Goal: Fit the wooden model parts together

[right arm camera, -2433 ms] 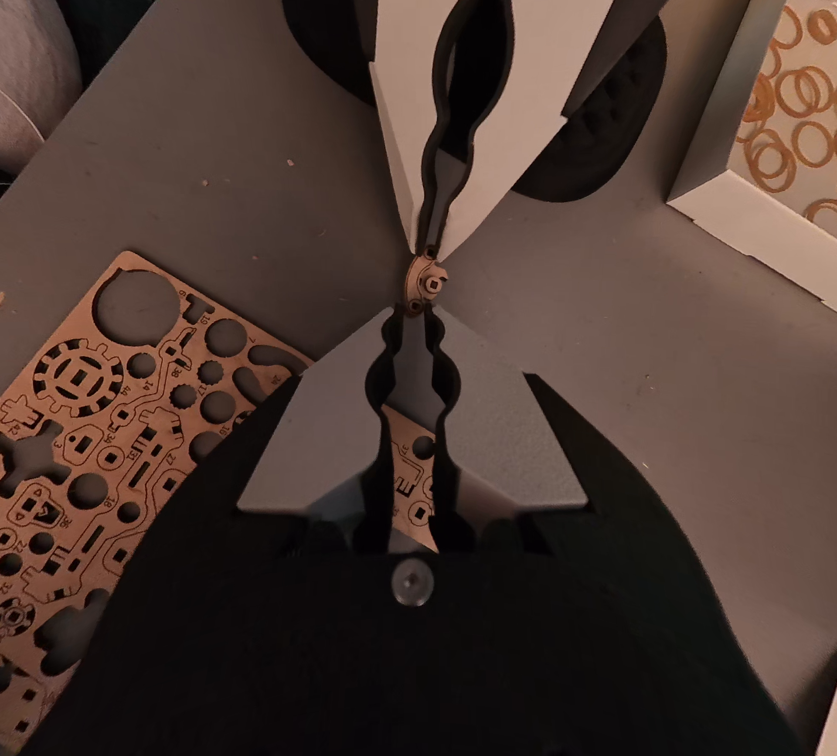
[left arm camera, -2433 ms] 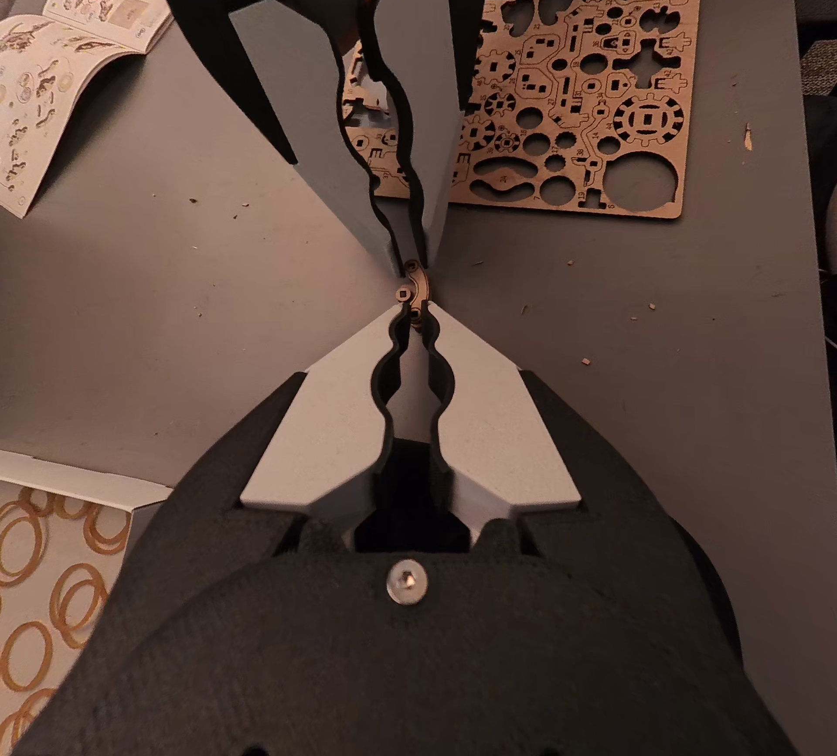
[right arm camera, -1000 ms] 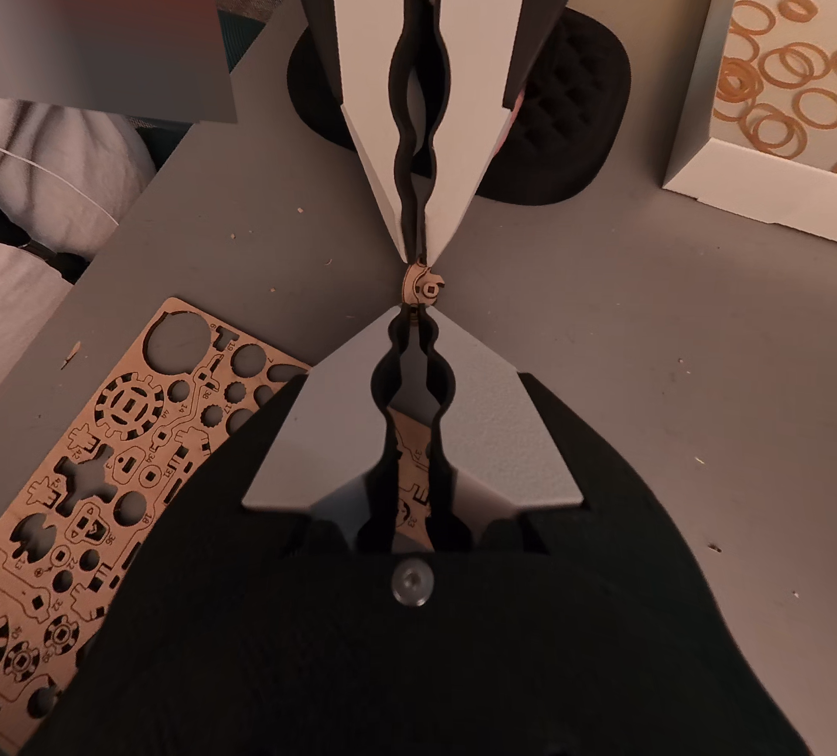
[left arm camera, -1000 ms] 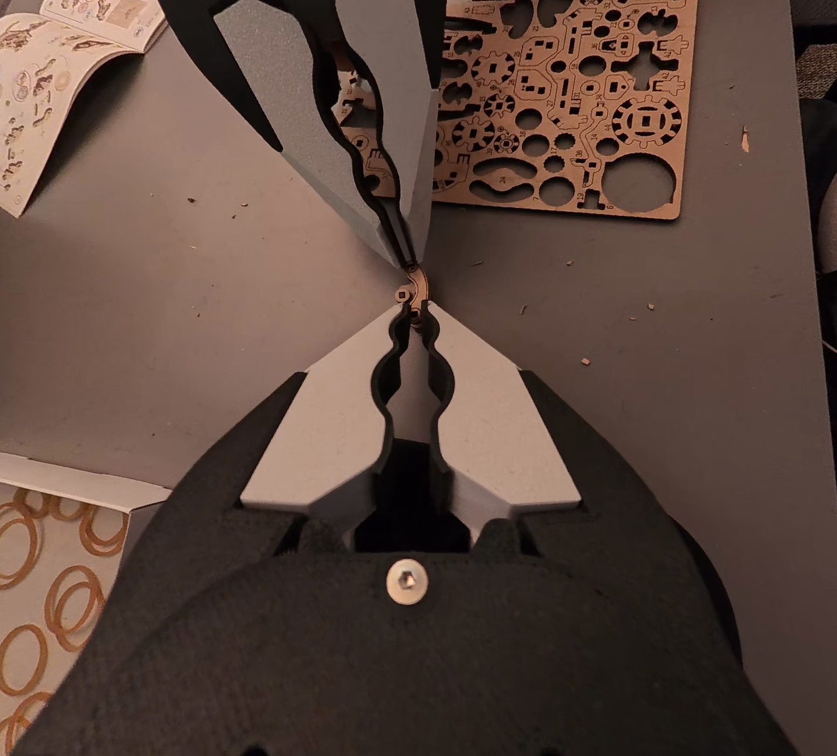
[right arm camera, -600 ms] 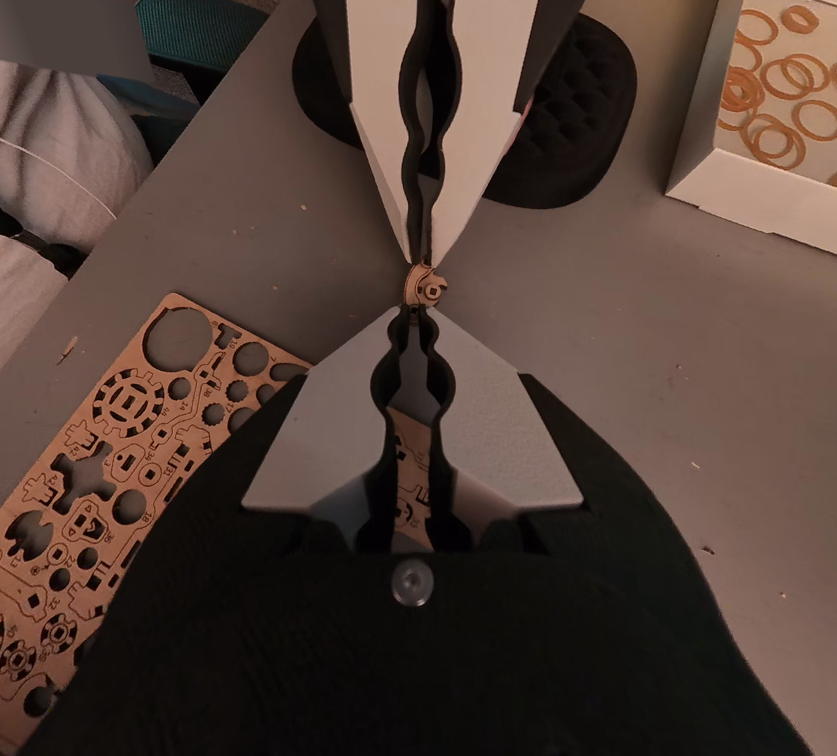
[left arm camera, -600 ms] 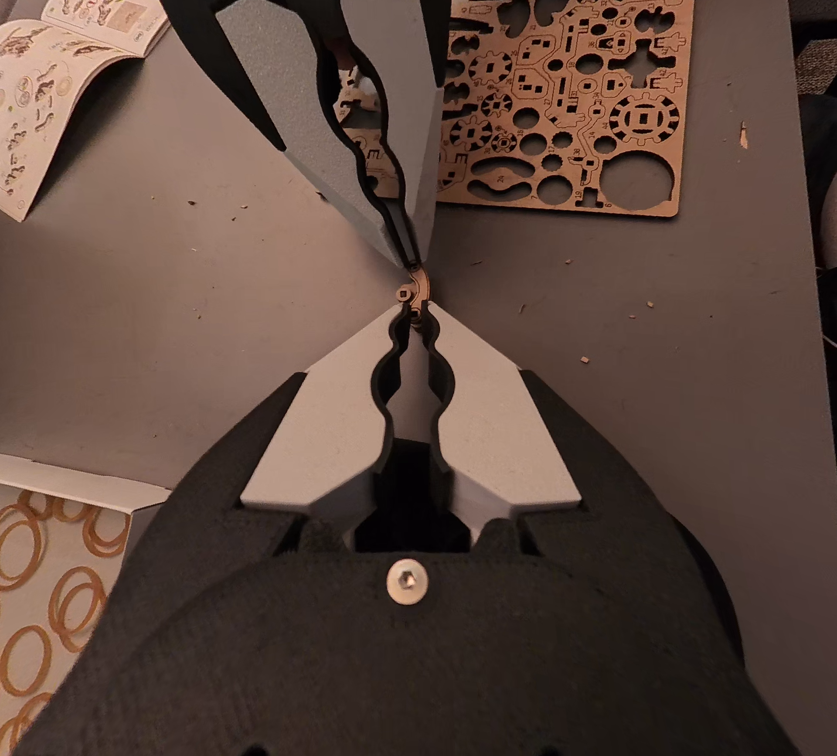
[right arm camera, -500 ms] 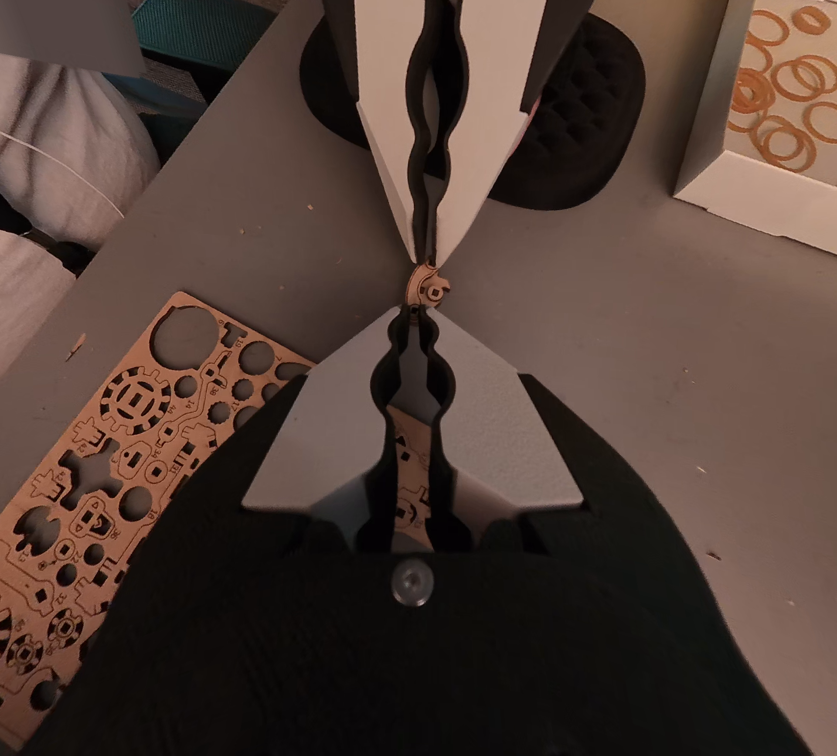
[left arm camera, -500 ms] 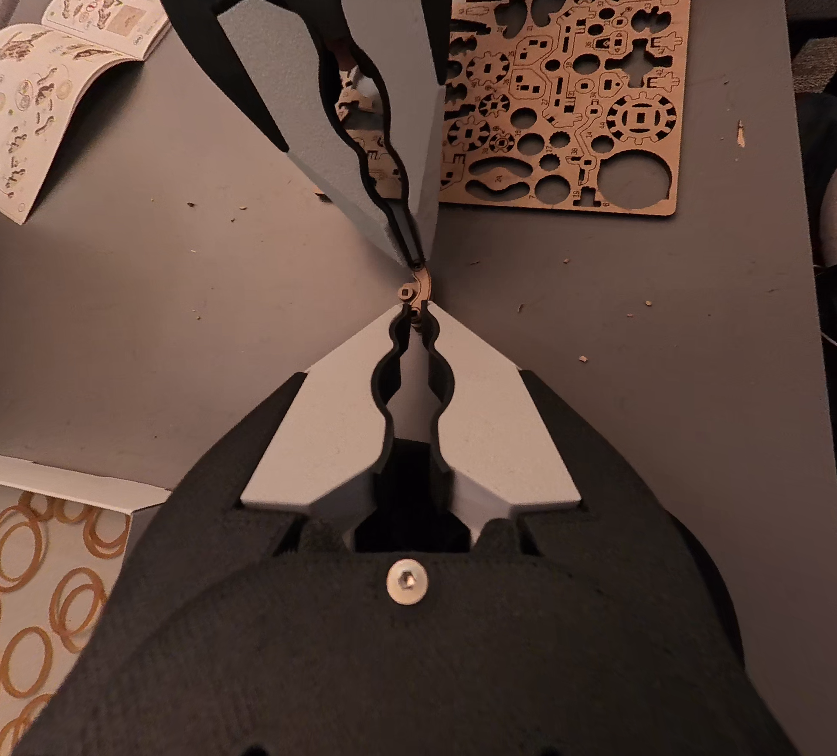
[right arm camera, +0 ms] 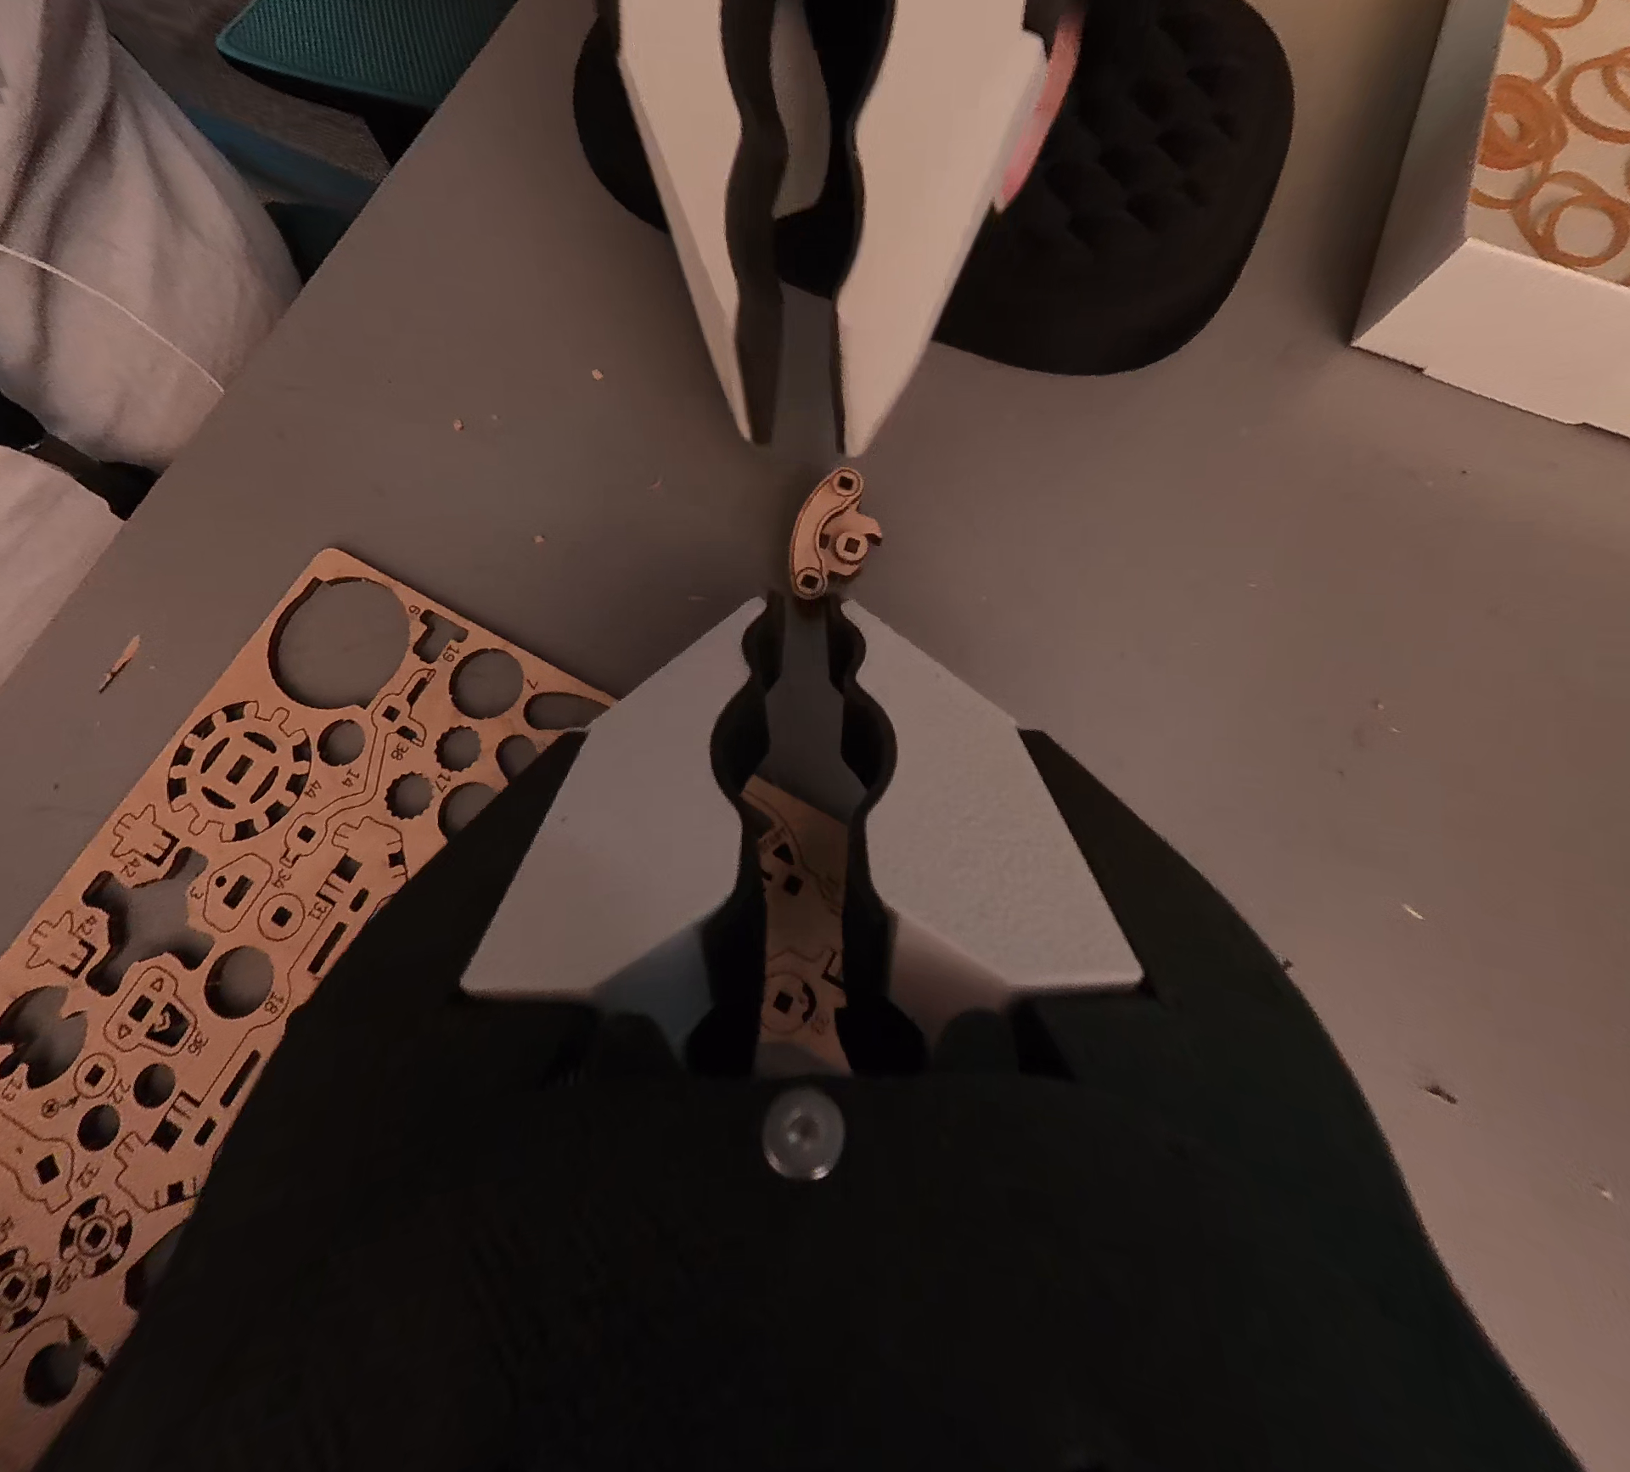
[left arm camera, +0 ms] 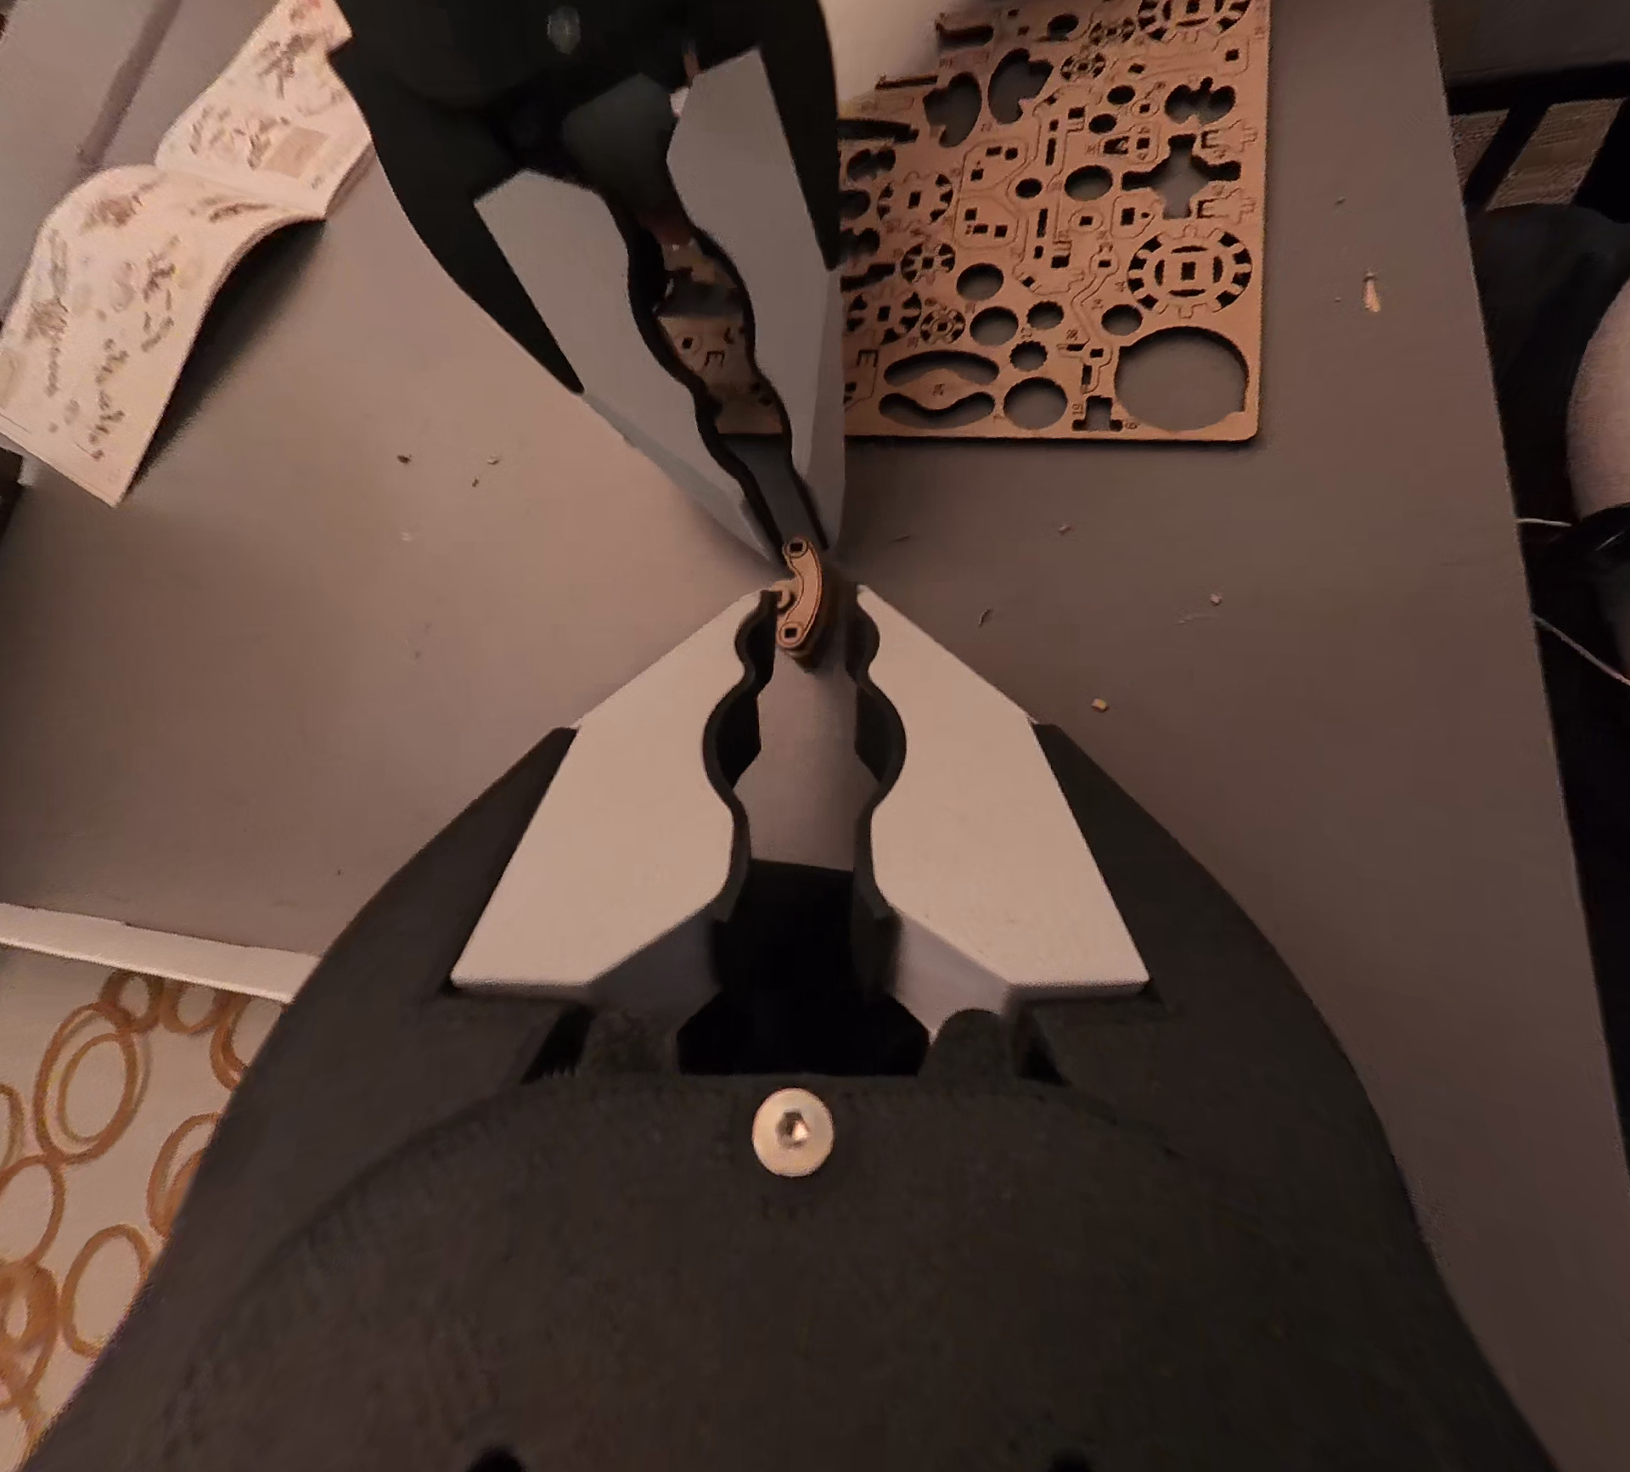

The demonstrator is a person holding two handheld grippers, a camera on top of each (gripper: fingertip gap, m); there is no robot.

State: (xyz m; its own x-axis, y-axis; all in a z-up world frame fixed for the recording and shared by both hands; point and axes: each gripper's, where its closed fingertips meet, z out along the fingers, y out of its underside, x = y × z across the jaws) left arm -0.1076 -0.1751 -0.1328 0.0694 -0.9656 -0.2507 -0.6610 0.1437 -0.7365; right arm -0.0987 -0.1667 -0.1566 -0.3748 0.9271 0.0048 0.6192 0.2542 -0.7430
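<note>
We see a grey table [left arm camera: 353,636] strewn with wood crumbs. On it lie a punched-out wooden sheet [left arm camera: 1058,212], an open booklet [left arm camera: 159,257], a white box [right arm camera: 1544,195] patterned with rings, and a black quilted pad [right arm camera: 1147,195].

Two grippers [left arm camera: 804,601] [right arm camera: 798,609], one sheet [left arm camera: 1102,212], perhaps one part [right arm camera: 829,534].

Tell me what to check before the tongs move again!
1. The right tongs pinch the wooden piece by one end: ok.
2. The left tongs are open and not touching it: ok.
3. The small parts are pushed fully together: cannot tell.
4. The wooden sheet lies flat and off to the side: ok.
5. The grip is firm enough to carry the piece: cannot tell.
</note>
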